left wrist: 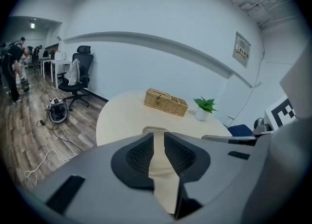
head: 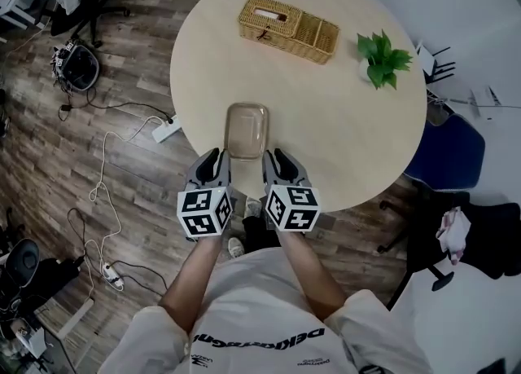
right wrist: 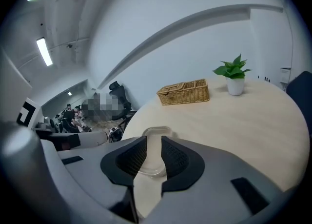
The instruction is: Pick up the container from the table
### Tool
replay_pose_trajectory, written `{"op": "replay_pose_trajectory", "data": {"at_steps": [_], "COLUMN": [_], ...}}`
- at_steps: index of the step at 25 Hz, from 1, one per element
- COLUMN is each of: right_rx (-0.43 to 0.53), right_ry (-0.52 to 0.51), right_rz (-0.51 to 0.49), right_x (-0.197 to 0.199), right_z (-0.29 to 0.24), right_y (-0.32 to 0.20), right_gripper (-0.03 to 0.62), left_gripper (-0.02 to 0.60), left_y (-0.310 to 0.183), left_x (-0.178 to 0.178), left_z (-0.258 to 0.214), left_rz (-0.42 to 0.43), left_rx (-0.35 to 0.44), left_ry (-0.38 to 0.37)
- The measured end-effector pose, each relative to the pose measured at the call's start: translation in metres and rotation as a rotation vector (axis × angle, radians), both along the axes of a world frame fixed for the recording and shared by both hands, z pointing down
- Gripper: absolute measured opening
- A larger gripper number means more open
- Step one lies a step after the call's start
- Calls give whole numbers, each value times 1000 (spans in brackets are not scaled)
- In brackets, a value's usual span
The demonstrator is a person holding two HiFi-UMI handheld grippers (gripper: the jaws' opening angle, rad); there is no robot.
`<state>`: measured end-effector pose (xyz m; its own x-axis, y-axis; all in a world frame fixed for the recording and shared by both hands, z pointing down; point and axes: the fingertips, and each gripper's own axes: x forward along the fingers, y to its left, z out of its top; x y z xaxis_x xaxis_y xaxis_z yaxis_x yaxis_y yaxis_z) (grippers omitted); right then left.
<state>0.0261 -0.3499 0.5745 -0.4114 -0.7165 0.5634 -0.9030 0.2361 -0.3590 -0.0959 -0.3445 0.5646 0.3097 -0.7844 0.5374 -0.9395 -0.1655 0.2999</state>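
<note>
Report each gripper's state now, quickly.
Left gripper: open, holding nothing.
Right gripper: open, holding nothing; the container lies just ahead, not gripped.

An office, shown by its swivel chair (left wrist: 78,71) and desks (left wrist: 52,64).

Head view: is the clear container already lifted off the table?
No, the container lies flat on the table, with the left gripper and right gripper flanking its near end, neither closed on it.
</note>
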Motion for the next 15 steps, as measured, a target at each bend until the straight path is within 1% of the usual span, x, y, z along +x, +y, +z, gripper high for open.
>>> {"op": "replay_pose_trajectory", "data": {"at_steps": [3,7,10,15], "right_rx": [-27,-61,-83,-125], "right_ry": [-2,1,1,-6], "right_rz": [4,4,14,34], "right_x": [-2,-4,-4,0], "right_z": [14,32,45,65], "right_y": [-10,-20,-27,-36], "right_gripper": [117,121,121,121], "left_gripper": [91,91,103,103], "left_y": [-11,-24,-33,-40], "left_x": [1,0,-2,-3], "left_z": [17,37,51,74], "left_rz": [-4,-19,-18,-11], "left_rx": [-30,-65,-84,-123], "left_ry": [1,-4,-16,-30]}}
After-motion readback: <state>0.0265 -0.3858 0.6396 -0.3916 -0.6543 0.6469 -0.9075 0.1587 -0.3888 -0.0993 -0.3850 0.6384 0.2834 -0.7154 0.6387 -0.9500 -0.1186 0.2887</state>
